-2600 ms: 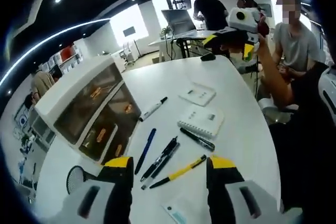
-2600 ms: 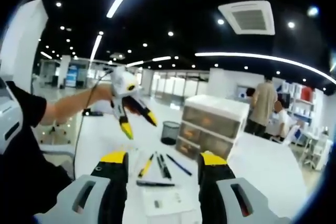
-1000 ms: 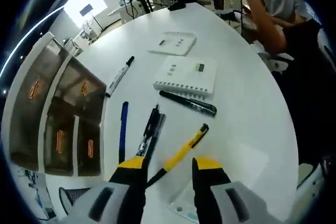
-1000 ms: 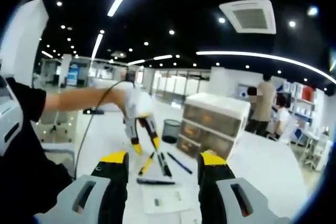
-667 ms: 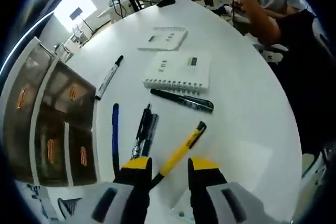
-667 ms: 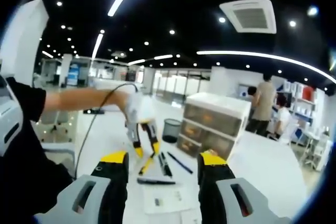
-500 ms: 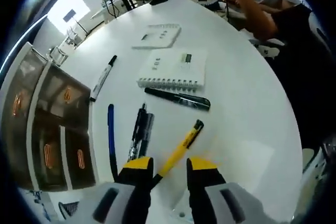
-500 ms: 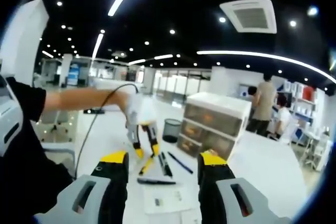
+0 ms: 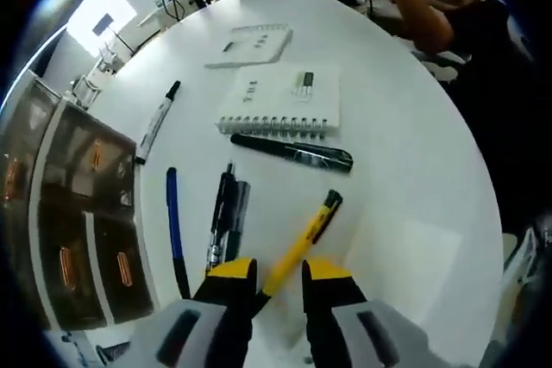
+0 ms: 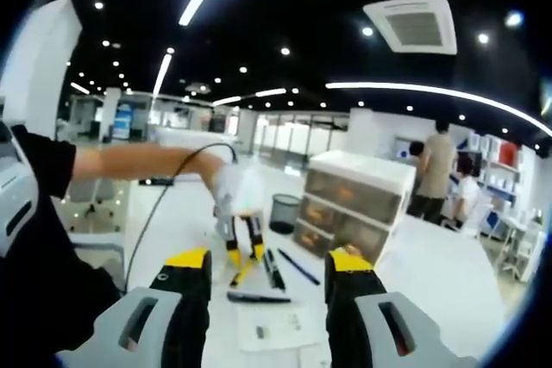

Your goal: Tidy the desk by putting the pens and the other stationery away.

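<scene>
A yellow pen [image 9: 304, 234] lies on the white desk [image 9: 405, 178], and its near end runs between the jaws of my left gripper [image 9: 279, 271]. The jaws stand narrowly open, one on each side of the pen. Beside it lie two black pens [image 9: 226, 220], a blue pen [image 9: 174, 228], a black pen [image 9: 293, 152] and a marker [image 9: 157, 122]. Beyond them are a spiral notebook [image 9: 280, 102] and a small pad [image 9: 250, 43]. In the right gripper view the left gripper [image 10: 243, 253] points down at the yellow pen [image 10: 244, 272]. My right gripper [image 10: 267, 260] hangs open well above the desk, holding nothing.
A drawer unit [image 9: 73, 213] [image 10: 358, 197] stands along the desk's edge, with a black mesh cup [image 10: 280, 213] beside it. The person's arm [image 10: 138, 165] reaches in from the left. Other people sit and stand beyond the desk [image 10: 435, 170].
My left gripper has come down over the yellow pen and its jaws have narrowed around it. The right gripper has stayed still and open.
</scene>
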Demonstrator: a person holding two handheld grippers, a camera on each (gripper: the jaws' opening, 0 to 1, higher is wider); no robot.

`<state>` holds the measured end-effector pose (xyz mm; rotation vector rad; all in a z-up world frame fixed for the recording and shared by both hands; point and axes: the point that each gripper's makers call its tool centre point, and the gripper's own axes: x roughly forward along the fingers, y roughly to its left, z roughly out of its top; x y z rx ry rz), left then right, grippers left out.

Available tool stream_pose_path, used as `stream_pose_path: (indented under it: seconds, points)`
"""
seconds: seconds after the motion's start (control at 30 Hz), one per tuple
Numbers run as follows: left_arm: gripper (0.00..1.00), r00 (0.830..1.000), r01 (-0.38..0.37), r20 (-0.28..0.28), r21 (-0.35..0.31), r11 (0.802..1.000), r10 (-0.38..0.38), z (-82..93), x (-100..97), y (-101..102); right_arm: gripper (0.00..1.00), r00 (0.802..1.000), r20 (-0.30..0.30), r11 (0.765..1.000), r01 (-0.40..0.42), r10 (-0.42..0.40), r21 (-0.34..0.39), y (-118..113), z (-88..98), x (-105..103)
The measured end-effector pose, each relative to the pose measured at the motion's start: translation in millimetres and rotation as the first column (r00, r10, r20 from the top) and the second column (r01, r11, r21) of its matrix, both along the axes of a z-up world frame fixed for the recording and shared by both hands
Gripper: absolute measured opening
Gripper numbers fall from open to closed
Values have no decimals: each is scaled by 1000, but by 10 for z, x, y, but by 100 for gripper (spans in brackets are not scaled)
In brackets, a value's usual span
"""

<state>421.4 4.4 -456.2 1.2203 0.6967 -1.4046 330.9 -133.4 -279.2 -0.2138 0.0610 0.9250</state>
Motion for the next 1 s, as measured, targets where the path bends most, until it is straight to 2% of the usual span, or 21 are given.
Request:
stream_pose_path:
  seconds: [0.33, 0.5, 0.63, 0.8, 1.0]
  points:
    - [19, 1000, 20, -13, 26, 999, -20, -54, -28, -5, 50, 1000, -3, 1000, -6, 6, -7, 24, -22, -4]
    - [12, 997, 58, -57, 29, 998, -56, -83, -105, 8, 50, 1000, -3, 1000, -13, 13, -14, 55, -34, -15]
    - [11, 996, 53, -69, 14, 998, -52, -84, -114, 7, 50, 1000, -5, 1000, -17, 17, -17, 69, -46, -15]
    - [11, 997, 29, -74, 2, 1000, -29, -84, -118, 2, 49, 999, -4, 999, -37, 37, -12, 115, -39, -39]
    - [10, 998, 46, -51, 34, 998, -44, -88, -136, -10, 49, 999, -8, 999, -48, 48, -18, 165, -61, -40]
